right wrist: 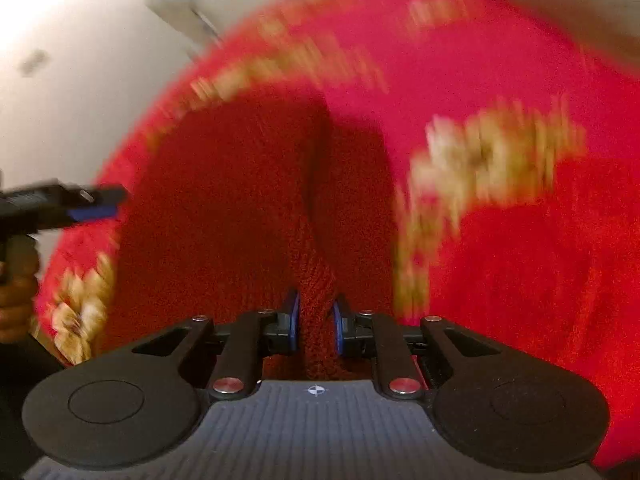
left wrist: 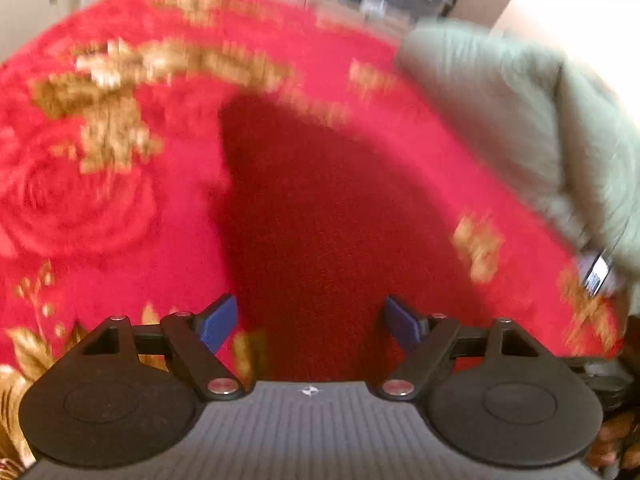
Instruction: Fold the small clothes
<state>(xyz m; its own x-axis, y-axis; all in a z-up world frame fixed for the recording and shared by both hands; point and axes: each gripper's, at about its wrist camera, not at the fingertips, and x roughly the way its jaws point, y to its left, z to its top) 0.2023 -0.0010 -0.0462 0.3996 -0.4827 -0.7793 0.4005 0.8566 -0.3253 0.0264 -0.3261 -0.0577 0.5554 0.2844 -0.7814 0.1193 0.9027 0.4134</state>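
Two grippers work over a dark red garment (left wrist: 320,216) lying on a bright red blanket (left wrist: 120,208) with gold flowers, both views blurred. At the bottom of the left wrist view the left gripper (left wrist: 310,326) has its blue pads (left wrist: 218,326) wide apart with nothing between them, the garment filling the middle of the frame beyond them and a grey-green pillow (left wrist: 520,120) at the upper right. At the bottom centre of the right wrist view the right gripper (right wrist: 316,326) is clamped on a raised ridge of the garment, which spreads up the frame's middle, while the left gripper shows at the left edge in a hand (right wrist: 16,300).
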